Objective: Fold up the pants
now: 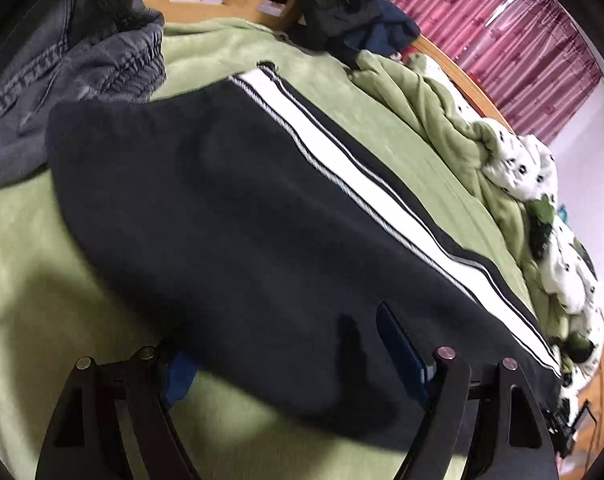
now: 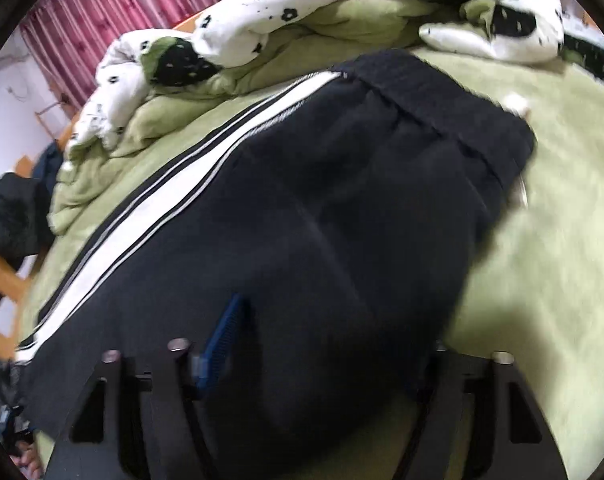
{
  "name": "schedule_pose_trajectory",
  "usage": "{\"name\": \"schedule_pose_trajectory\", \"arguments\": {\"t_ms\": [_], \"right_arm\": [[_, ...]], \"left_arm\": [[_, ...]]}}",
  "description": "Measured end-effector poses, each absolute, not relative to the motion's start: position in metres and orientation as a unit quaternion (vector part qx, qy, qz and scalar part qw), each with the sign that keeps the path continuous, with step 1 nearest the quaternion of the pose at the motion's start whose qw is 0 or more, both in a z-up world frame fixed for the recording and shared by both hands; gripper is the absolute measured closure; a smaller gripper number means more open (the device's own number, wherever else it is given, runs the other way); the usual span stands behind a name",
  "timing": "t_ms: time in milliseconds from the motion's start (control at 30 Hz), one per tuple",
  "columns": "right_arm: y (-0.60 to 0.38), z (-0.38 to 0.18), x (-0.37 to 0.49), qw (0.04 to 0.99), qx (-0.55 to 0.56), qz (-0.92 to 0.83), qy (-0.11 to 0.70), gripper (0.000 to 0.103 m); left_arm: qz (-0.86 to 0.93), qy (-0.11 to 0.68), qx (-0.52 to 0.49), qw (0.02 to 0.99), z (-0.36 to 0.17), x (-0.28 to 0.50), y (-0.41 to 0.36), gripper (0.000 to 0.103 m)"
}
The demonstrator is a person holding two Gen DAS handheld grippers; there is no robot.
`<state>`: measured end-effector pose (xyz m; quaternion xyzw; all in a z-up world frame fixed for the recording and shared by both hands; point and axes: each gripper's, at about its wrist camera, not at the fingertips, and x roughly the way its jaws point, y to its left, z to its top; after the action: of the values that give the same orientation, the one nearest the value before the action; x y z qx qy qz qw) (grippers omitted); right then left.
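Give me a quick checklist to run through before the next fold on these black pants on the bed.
1. Pants lying flat on the green blanket: ok.
2. White side stripe straight along the far edge: ok.
3. Waistband squared up: ok.
4. Left gripper straddling the near edge, its fingers apart, gripping: cannot tell.
5. Right gripper over the near edge, gripping: cannot tell, the picture is blurred.
6. Grey jacket off the pants: not ok, it touches the leg end.
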<state>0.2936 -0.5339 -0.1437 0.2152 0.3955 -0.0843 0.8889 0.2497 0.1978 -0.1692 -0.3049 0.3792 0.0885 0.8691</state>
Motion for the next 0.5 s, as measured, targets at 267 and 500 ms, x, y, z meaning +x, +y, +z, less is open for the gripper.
{"name": "schedule_pose_trajectory", "arguments": {"t_ms": [267,500], "right_arm": [[-0.541,-0.116,0.284,0.908,0.230,-0.108,0.334,0.086],[-0.554,-0.075,0.222,0.909,0.227,-0.087,0.338,0.087]], "left_arm": [[0.116,0.379,-0.260,0.880,-0.152,0.245,0.200,0.092],[0.069,0.393,-0.229,0.888,-0.123,0.191,0.189,0.092]]}}
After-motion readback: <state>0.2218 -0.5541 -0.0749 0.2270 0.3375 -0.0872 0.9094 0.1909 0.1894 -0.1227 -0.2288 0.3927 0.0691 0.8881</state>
